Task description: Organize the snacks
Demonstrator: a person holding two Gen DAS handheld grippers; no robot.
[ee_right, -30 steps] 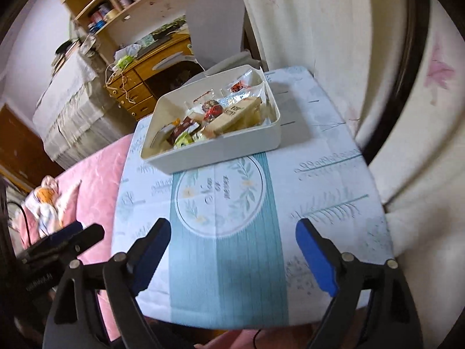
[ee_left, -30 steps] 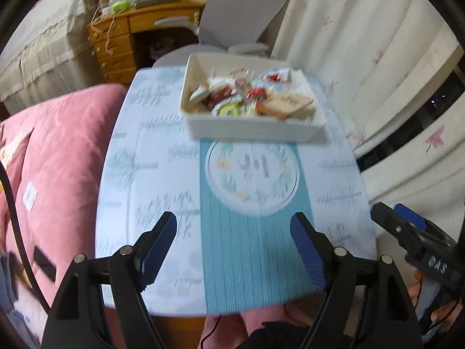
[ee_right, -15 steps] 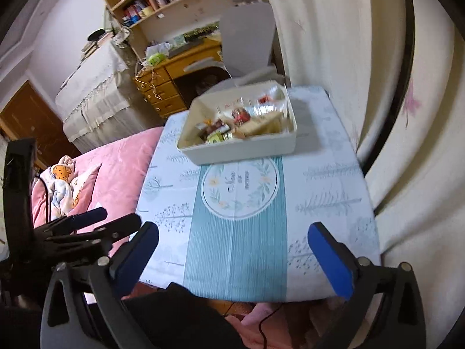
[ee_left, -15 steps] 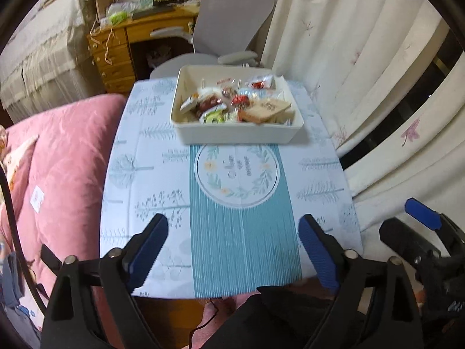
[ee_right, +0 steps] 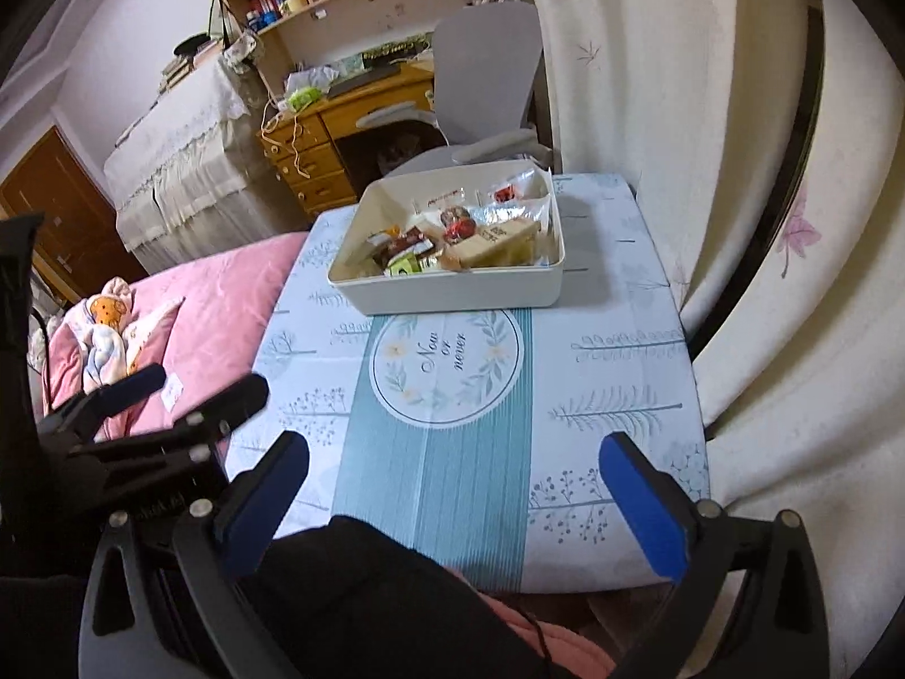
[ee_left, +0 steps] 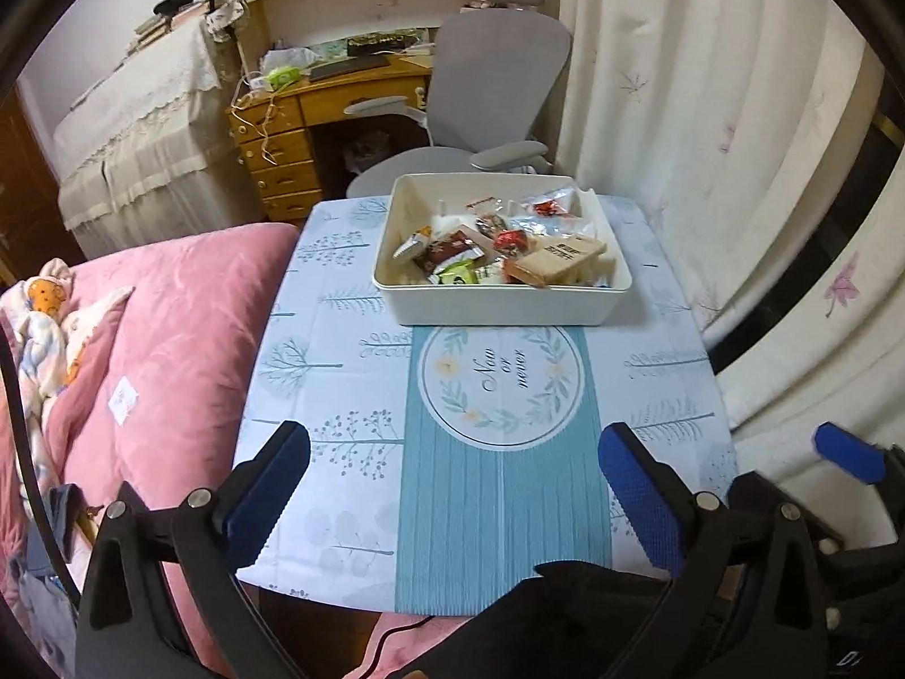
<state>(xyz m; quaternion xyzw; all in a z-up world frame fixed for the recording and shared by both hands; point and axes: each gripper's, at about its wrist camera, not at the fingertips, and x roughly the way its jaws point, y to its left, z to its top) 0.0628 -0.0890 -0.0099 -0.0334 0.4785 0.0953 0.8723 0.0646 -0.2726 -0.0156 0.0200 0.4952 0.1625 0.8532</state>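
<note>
While both grippers pulled back, snack tray (ee_left: 509,305) unmoved, farther off

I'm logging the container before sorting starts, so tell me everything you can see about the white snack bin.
The white bin is a rectangular, open-topped tub with rounded corners and smooth, plastic-looking walls. It sits flat and upright at the far end of the table, just beyond the round printed emblem on the tablecloth, in front of the grey chair. Wrapped snacks fill it loosely, with a tan packet at the near right. Nothing but the cloth and its contents touches it; both grippers are well short of it.
</note>
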